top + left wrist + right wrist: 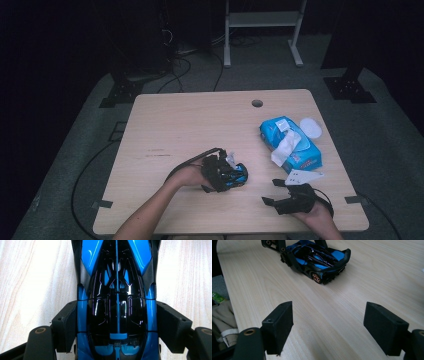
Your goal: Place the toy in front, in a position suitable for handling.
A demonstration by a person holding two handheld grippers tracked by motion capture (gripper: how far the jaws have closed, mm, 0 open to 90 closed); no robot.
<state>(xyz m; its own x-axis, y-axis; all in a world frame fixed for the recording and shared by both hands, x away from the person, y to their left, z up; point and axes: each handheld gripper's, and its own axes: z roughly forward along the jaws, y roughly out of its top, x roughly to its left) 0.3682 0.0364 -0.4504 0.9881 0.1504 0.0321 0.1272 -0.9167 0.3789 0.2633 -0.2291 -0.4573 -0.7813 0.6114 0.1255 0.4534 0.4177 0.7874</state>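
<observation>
While my left tool (pixel 235 176) clamps the blue-and-black toy car (pixel 234 175) by its sides, the car sits on the table (pixel 175 125).
My right tool (pixel 328 327) rests nearby, jaws wide apart with bare wood between them.

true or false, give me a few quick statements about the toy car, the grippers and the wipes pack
1. The left gripper has its pads against the sides of the glossy blue and black toy car. True.
2. The right gripper holds a wipe. False: its jaws are open on nothing.
3. The toy car lies upside down. False: it sits on its wheels on the light wooden table.
4. A white wipe sticks out of the blue wet wipes pack. True.
</observation>
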